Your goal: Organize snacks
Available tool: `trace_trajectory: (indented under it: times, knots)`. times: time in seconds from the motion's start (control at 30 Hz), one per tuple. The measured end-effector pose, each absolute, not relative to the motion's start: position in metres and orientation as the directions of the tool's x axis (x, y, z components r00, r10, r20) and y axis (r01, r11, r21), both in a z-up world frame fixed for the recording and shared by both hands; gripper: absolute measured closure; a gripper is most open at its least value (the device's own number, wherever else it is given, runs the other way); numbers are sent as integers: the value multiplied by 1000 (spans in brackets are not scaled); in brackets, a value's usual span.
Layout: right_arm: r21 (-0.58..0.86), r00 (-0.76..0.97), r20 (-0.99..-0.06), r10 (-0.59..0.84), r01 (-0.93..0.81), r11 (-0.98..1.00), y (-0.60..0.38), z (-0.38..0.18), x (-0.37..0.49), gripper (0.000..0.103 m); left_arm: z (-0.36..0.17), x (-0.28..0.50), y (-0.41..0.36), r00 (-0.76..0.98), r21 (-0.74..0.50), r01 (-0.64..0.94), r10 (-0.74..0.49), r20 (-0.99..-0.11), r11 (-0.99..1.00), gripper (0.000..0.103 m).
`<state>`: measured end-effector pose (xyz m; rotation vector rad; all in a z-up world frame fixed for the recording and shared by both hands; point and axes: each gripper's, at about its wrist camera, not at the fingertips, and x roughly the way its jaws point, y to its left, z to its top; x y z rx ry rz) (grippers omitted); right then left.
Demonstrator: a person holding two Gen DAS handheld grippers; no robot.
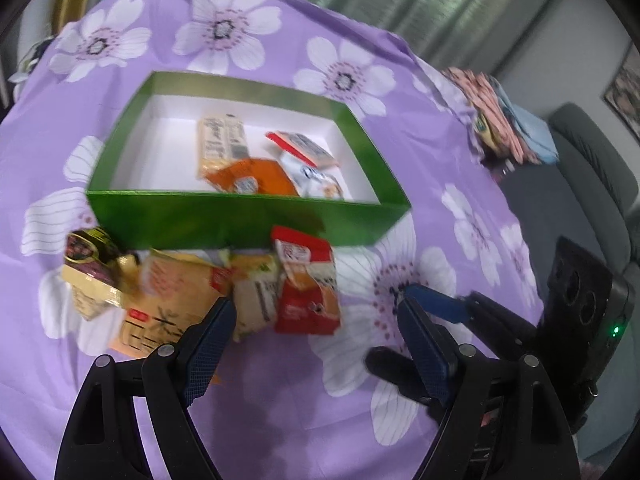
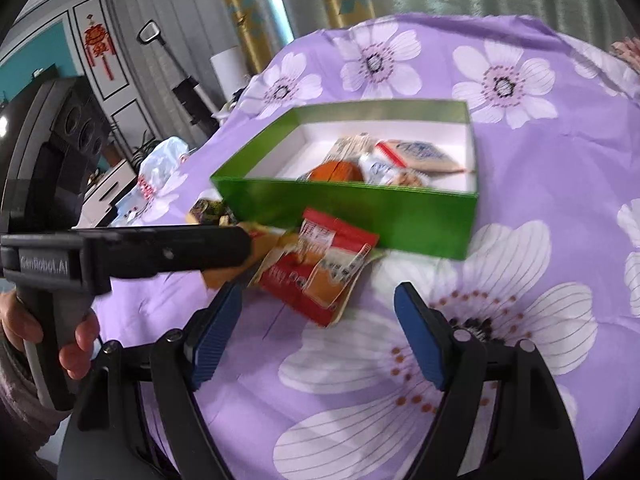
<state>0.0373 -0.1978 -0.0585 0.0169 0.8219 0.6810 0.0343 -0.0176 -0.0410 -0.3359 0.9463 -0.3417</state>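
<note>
While both tools hang over the flowered cloth, we read the layout like this:

Box: the green box point(image 1: 240, 216) sits in the upper middle of both views on the purple tabletop point(image 1: 460, 240), already holding a few snack packs point(image 1: 256, 160) toward its right half.

Loose snacks: a row of packs lies against the box's near wall, in the left wrist view from lower left to centre: a gold and dark packet point(image 1: 90, 268), a yellow packet point(image 1: 172, 300) and the red packet point(image 1: 306, 284).

Left gripper: our left gripper point(image 1: 316, 332) has its fingers point(image 1: 210, 344) apart with nothing between them; the red packet lies just ahead of the gap, slightly left of its middle, the yellow packet by the left finger.

Right gripper: our right gripper point(image 2: 318, 320) also has its fingers point(image 2: 418, 336) apart and empty; the red packet point(image 2: 316, 272) sits just ahead, nearer its left finger.

Long axis: in the right wrist view the red packet runs from upper centre down toward lower right, tilted across the gap rather than along it.

Nearer hand: we judge both close, the left gripper better lined up with the whole row.

Hand: fingers of a hand point(image 2: 78, 340) wrap the left tool's grip at the lower left of the right wrist view.
</note>
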Motion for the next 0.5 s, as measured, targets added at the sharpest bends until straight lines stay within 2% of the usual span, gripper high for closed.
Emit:
trace_trajectory:
  times: [0.43,0.5]
  knots:
    - [295,429,-670,606,-595,747,-181,-79,44,33,-60,46,-41,505,-380,203,-429,-749,902,20]
    - [301,423,-667,613,-600,741,-179,-80,47,34,-63,49,-41,502,-380,200,-427,-752,903,23]
